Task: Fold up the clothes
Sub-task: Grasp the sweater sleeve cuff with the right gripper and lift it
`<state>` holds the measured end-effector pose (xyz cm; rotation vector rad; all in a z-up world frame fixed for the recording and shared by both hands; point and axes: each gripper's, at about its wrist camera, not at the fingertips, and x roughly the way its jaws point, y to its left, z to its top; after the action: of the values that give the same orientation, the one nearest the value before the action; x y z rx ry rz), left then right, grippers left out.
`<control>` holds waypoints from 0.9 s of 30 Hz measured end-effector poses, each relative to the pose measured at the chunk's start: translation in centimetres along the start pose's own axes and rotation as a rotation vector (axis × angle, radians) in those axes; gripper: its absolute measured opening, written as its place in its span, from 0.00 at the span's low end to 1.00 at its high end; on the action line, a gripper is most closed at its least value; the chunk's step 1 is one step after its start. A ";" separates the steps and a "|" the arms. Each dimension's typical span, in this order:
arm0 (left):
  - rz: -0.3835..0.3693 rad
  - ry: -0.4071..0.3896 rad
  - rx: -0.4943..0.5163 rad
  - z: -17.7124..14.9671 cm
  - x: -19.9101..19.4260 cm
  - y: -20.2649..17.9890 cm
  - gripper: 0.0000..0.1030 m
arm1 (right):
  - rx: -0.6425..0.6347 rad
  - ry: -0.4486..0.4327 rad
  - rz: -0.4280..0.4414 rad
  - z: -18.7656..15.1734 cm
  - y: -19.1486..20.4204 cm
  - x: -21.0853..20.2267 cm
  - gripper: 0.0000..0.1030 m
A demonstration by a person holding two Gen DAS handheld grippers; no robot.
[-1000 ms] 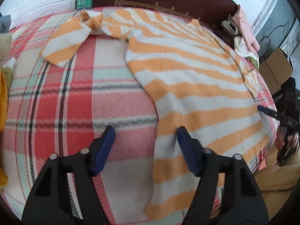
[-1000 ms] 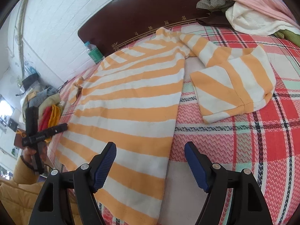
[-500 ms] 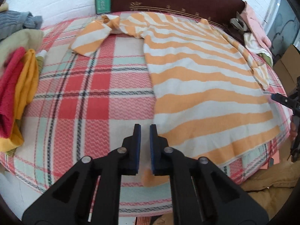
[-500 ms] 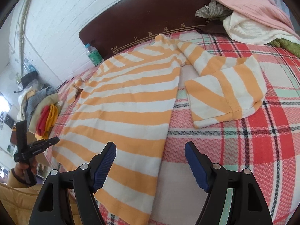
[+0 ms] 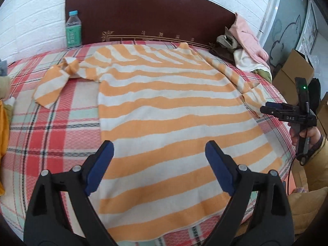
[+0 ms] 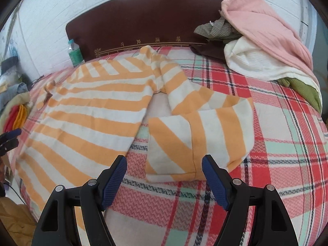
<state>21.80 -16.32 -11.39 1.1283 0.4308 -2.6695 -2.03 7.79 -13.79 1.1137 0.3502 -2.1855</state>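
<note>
Two fisheye views, taken one after the other.

Left wrist view: left gripper [image 5: 160, 170] released, blue pads spread wide, grasping nothing, hovering over the lower body of an orange-and-white striped sweater [image 5: 172, 110]. Sweater spread flat, front down or up not clear, on a red plaid bedspread [image 5: 51, 123], collar toward the dark headboard [image 5: 151, 14], hem nearest the camera. One sleeve [image 5: 55, 82] crumpled out to the left of the sweater body, probably awaiting smoothing. Water bottle [image 5: 73, 30] upright beside the headboard. Right gripper [image 5: 287, 114] seen from the side at the sweater's right edge, near the other sleeve.

Right wrist view: right gripper [image 6: 164, 176] likewise released and empty, pads parted just short of the doubled-over sleeve cuff [image 6: 196, 143], right of the sweater body; likely lined up to pinch that sleeve for folding inward. Pile of pink, cream and green clothes [image 6: 266, 47] right of the headboard, well apart from the sweater.
</note>
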 end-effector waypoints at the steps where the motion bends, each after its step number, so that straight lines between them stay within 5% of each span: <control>1: -0.013 0.004 0.015 0.2 0.4 -0.5 0.88 | -0.031 0.013 -0.007 0.1 0.4 0.6 0.75; 8: -0.066 0.045 0.071 0.9 2.0 -2.8 0.88 | -0.089 0.060 -0.068 0.0 0.2 2.9 0.73; 12: -0.080 0.065 0.068 1.0 2.8 -3.0 0.88 | -0.030 0.047 -0.075 0.5 -1.9 2.1 0.20; 13: -0.085 0.071 0.064 1.0 2.9 -2.9 0.89 | -0.003 0.040 -0.065 0.7 -2.7 1.7 0.18; 22: -0.110 0.100 0.033 1.8 4.5 -2.6 0.88 | 0.405 -0.261 0.223 4.1 -11.7 -7.6 0.19; 27: -0.126 0.114 0.029 2.1 5.3 -2.9 0.88 | 0.501 -0.361 0.350 5.0 -13.1 -10.0 0.22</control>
<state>15.91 -14.72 -13.26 1.3074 0.4998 -2.7357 -9.51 19.40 -3.53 0.9093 -0.5382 -2.1414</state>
